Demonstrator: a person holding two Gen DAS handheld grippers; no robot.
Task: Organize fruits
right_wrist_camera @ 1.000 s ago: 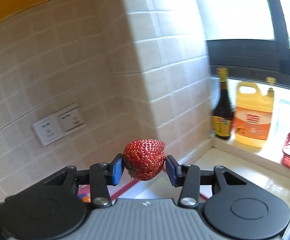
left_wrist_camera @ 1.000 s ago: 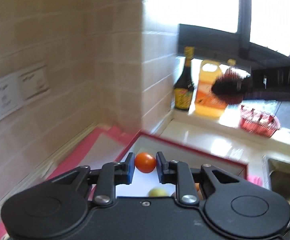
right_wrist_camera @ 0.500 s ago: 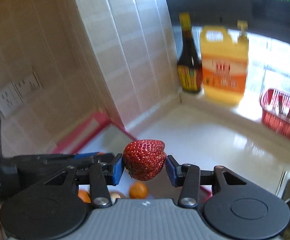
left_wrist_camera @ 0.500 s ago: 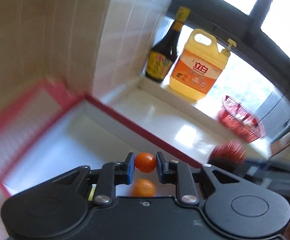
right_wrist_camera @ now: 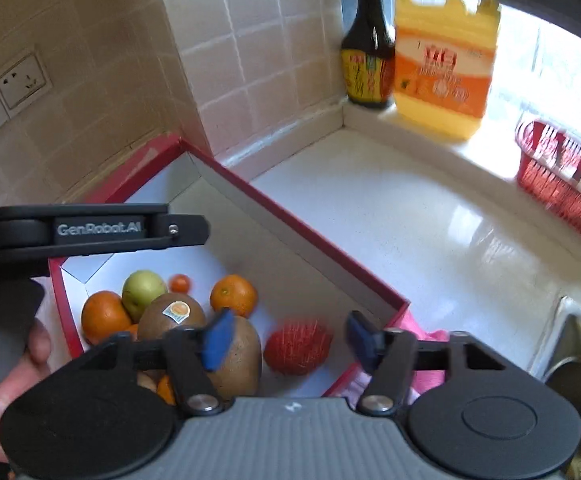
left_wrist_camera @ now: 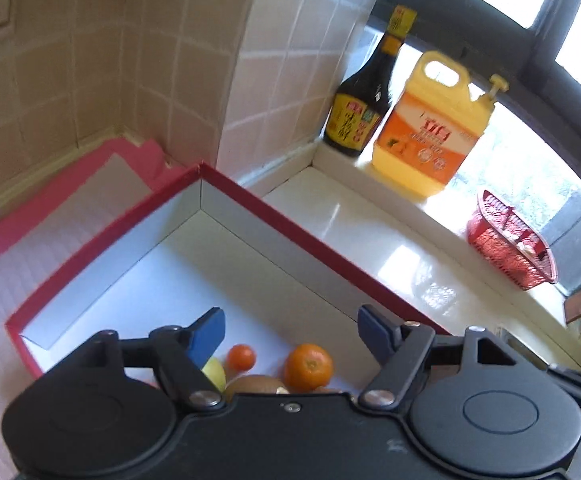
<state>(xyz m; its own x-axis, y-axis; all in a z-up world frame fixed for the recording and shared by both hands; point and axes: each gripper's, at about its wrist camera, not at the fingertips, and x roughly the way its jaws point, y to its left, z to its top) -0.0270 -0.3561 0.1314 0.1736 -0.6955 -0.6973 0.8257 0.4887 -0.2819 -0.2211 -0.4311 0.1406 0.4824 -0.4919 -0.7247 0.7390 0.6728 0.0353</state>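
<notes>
A red-rimmed white box [left_wrist_camera: 290, 224] [right_wrist_camera: 306, 236] holds the fruit. My left gripper [left_wrist_camera: 290, 332] hangs over it, its jaws opening wide with nothing between the pads. Below it lie a small orange-red fruit [left_wrist_camera: 241, 357], an orange [left_wrist_camera: 308, 366], a kiwi [left_wrist_camera: 254, 388] and a yellow-green fruit [left_wrist_camera: 215, 374]. My right gripper [right_wrist_camera: 289, 339] is opening too. The strawberry [right_wrist_camera: 296, 346], blurred, sits loose below its parted pads on the box floor beside two kiwis [right_wrist_camera: 236, 356]. Oranges [right_wrist_camera: 233, 294] and a green apple [right_wrist_camera: 143, 288] lie further left.
A dark sauce bottle [left_wrist_camera: 360, 114] and a yellow detergent jug [left_wrist_camera: 430, 132] stand on the sill, a red basket [left_wrist_camera: 508, 248] to their right. A sink [right_wrist_camera: 574, 364] lies right of the box. A hand [right_wrist_camera: 22, 360] holds the left gripper, one of its fingers [right_wrist_camera: 178, 234] crossing the box.
Both grippers have sunk toward the box and opened. The left one let go of the small orange-red fruit. The right one released the strawberry, which now lies in the box.
</notes>
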